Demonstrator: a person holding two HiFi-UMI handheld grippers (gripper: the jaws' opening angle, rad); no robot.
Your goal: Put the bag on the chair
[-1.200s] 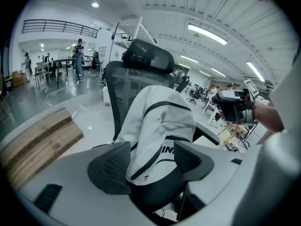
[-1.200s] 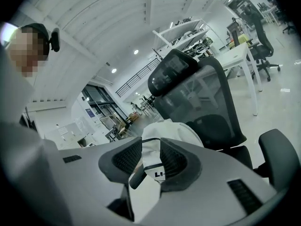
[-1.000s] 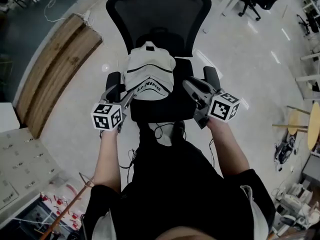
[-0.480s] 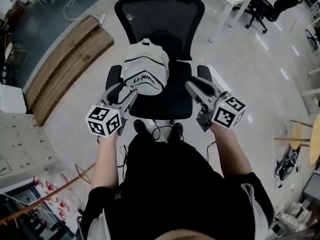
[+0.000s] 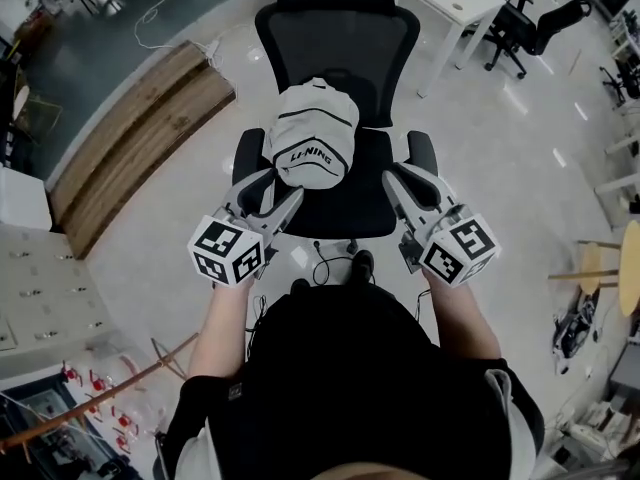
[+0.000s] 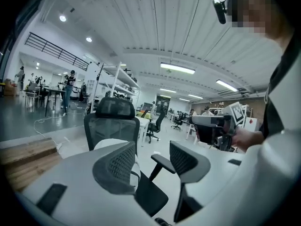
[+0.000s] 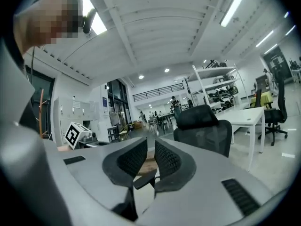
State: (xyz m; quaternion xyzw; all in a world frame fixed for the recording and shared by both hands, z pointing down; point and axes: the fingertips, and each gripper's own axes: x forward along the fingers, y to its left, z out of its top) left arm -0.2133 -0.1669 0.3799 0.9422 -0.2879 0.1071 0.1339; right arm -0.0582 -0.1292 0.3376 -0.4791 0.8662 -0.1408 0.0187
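Bag point(image 5: 312, 133), white fabric with black lettering, sits on the seat of the black mesh office chair point(image 5: 340, 43), upper centre. We hold the jaws of our left gripper point(image 6: 151, 154) wide and those of our right gripper point(image 7: 151, 157) narrow. Both have just been closing, with nothing between them.

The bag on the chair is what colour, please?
White fabric backpack with black piping and lettering; head view shows it best.
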